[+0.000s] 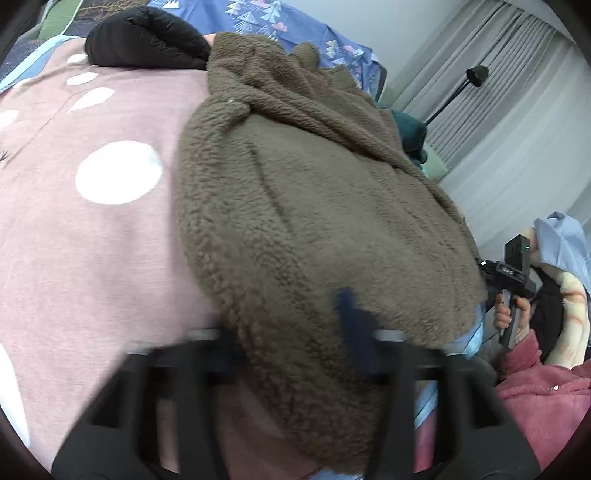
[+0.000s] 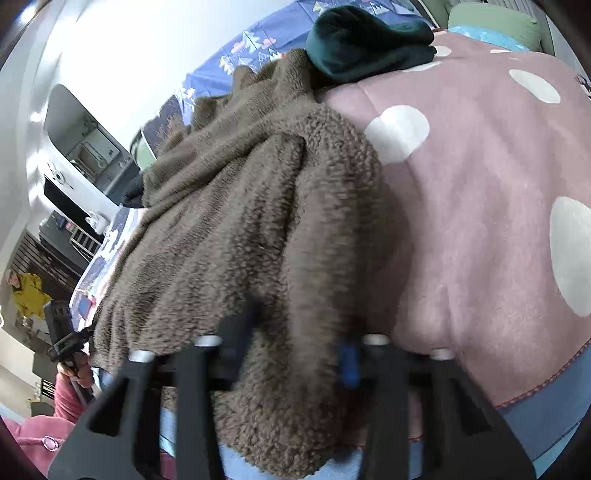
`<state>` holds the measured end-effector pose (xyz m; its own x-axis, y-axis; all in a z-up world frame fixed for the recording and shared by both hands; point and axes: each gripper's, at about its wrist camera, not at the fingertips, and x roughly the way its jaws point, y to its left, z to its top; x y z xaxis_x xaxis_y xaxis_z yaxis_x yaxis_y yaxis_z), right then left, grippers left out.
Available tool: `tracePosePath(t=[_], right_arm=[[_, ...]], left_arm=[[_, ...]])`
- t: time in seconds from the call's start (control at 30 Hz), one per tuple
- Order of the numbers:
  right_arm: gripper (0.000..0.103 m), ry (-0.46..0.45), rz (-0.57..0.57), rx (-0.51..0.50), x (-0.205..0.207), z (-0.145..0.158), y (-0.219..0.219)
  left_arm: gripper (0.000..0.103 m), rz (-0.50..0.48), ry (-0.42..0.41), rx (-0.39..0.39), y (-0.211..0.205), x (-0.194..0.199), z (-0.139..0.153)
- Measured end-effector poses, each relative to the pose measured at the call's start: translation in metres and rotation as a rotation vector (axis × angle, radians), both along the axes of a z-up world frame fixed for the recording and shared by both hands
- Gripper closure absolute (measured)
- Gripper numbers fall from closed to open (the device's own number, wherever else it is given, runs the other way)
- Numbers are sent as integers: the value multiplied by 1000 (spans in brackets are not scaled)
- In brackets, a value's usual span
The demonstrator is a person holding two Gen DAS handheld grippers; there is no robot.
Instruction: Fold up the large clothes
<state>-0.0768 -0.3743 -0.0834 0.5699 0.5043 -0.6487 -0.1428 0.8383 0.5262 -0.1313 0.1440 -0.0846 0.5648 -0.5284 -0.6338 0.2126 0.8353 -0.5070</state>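
Observation:
A large brown fleece garment (image 1: 314,206) lies on a pink bedspread (image 1: 103,236) with white spots. Its near hem hangs over the bed's front edge. In the left wrist view my left gripper (image 1: 291,339) has its fingers wide apart on either side of the hem's left corner, motion-blurred, with fleece between them. In the right wrist view the same garment (image 2: 236,229) fills the middle, and my right gripper (image 2: 295,347) stands open around the hem's right corner. The right gripper's body (image 1: 513,273) shows at the right edge of the left wrist view.
A black padded jacket (image 1: 147,37) lies at the back left of the bed. A folded dark green garment (image 2: 369,40) lies at the back. A blue patterned sheet (image 1: 280,22) is behind them. Grey curtains (image 1: 498,92) hang at the right. The person wears a pink top (image 1: 546,402).

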Motion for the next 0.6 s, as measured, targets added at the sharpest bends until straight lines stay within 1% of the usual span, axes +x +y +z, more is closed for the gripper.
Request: tracePosePath(t=[0.03,0.07,0.1,0.13,0.17,0.23,0.27,0.33,0.4,0.47,0.53,0.6], right_arm=[[90,-21,-12,31,0,7,-2],[91,-52,-24,82,1,17,-5],[92,-71,-25,118,2,24,-6],[92,-95,-23,156,4,34,-7],[93,-133,-20,179,4,50,-6],[93,-196,-16,186,2,74,-3],[93,-233,-16,194,-2,88,-3],[93,-293,-21,216,-13,111,-7],[94,-335,-24,230,-25,127,-12],[94,-394,-28,241,-46,143,-20],[94,-462,-40,245,-77,161,-28],[94,-491,-54,218,-95,171,-33]], left_arm=[[86,20,-22,7,-2,1,6],[89,39,-69,14,-6,2,18],[90,49,-123,6,-8,3,31],[91,56,-188,-23,-8,4,51],[91,56,-231,-48,-9,5,67],[91,50,-287,-64,-11,4,91],[92,50,-330,-55,-14,2,108],[92,52,-368,-56,-14,-4,126],[92,65,-401,-72,-9,-16,144],[92,83,-445,-112,1,-38,159],[92,99,-480,-149,13,-58,168],[91,131,-508,-170,22,-82,177]])
